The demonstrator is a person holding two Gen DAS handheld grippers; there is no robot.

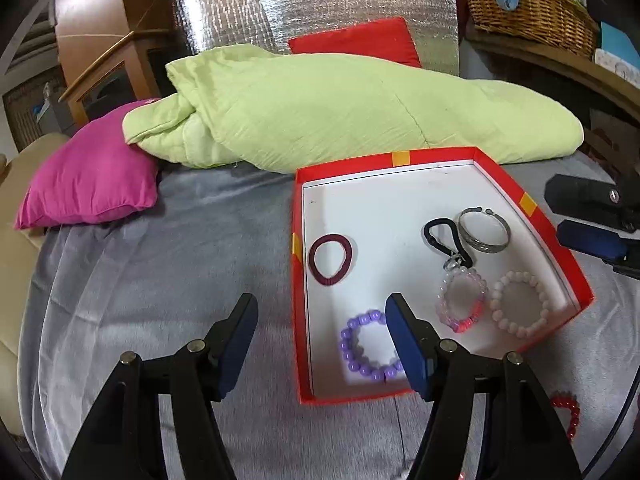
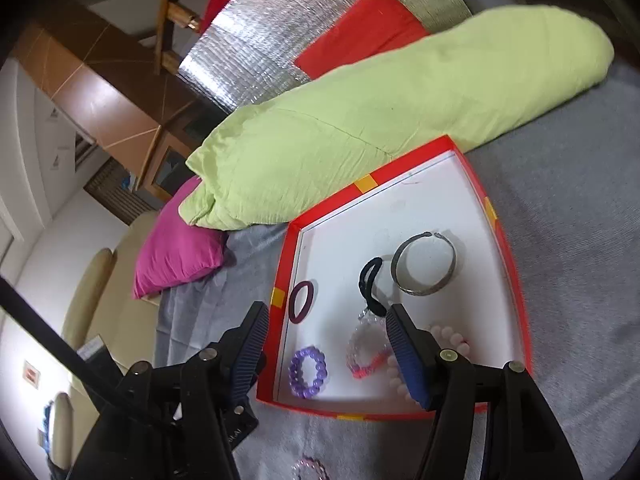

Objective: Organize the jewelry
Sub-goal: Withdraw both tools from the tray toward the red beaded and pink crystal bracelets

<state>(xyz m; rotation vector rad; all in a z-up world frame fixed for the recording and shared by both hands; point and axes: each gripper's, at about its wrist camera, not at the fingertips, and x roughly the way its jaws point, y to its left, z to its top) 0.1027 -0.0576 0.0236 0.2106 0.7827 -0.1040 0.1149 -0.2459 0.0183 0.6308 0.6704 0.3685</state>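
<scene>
A red box (image 1: 298, 280) with a white floor lies on the grey bedspread. Inside it lie a maroon hair tie (image 1: 313, 258), a purple bead bracelet (image 1: 345, 346), a black clip (image 1: 430, 232), a silver bangle (image 1: 486, 246), a clear-and-pink bead bracelet (image 1: 464, 324) and a pale bead bracelet (image 1: 500, 312). My left gripper (image 1: 320, 304) hovers open over the box's near left corner, holding nothing. My right gripper (image 2: 326, 312) is open and empty above the box (image 2: 280, 320); it also shows at the box's right side (image 1: 554, 212). A red bead bracelet (image 1: 570, 412) lies outside, on the bedspread.
A folded green quilt (image 1: 320, 108) lies right behind the box, with a magenta pillow (image 1: 92, 176) to its left and a red cushion (image 1: 360, 40) behind. A wicker basket (image 1: 528, 8) sits on a shelf at the right. Another bead bracelet (image 2: 308, 466) lies on the bedspread near me.
</scene>
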